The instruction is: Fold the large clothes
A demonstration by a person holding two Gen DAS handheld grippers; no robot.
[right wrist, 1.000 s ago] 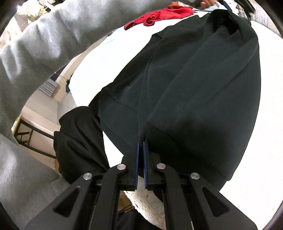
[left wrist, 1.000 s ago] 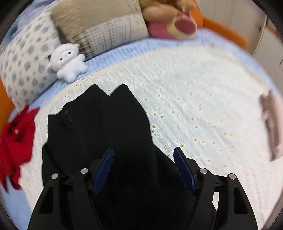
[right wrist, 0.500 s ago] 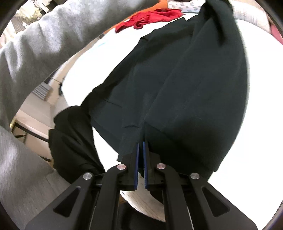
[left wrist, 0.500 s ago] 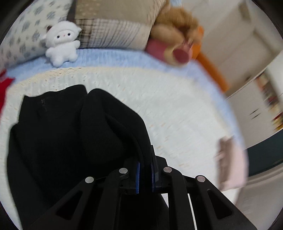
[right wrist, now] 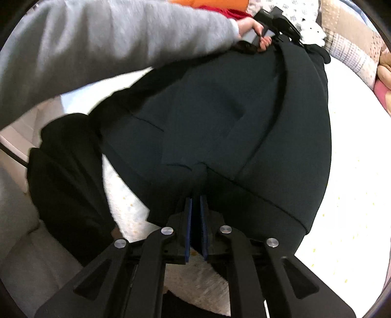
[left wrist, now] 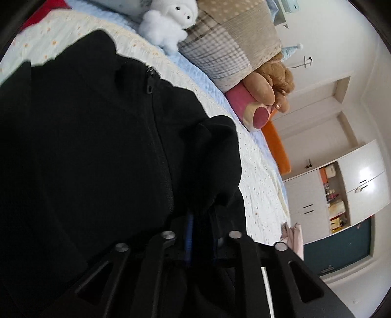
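Observation:
A large black zip-up jacket (left wrist: 97, 151) lies on the cream bedspread (left wrist: 259, 176), its zipper pull near the collar. My left gripper (left wrist: 200, 220) is shut on a fold of the jacket near its shoulder end, the blue pads mostly buried in cloth. In the right wrist view the jacket (right wrist: 244, 122) stretches away from me. My right gripper (right wrist: 196, 198) is shut on its bottom hem. The left gripper (right wrist: 281, 22), held by a hand in a grey sleeve, shows at the jacket's far end.
A white plush toy (left wrist: 168, 27), patchwork pillows (left wrist: 232, 46) and a brown teddy bear (left wrist: 271, 80) sit at the head of the bed. A red garment (right wrist: 234, 13) lies beyond the jacket. A pink cloth (left wrist: 294, 236) hangs at the bed's edge. White cupboards (left wrist: 342, 190) stand behind.
My left gripper shut on the jacket's upper end and lifted and turned with it. My right gripper stayed shut on the hem, and the jacket has swung across the bed.

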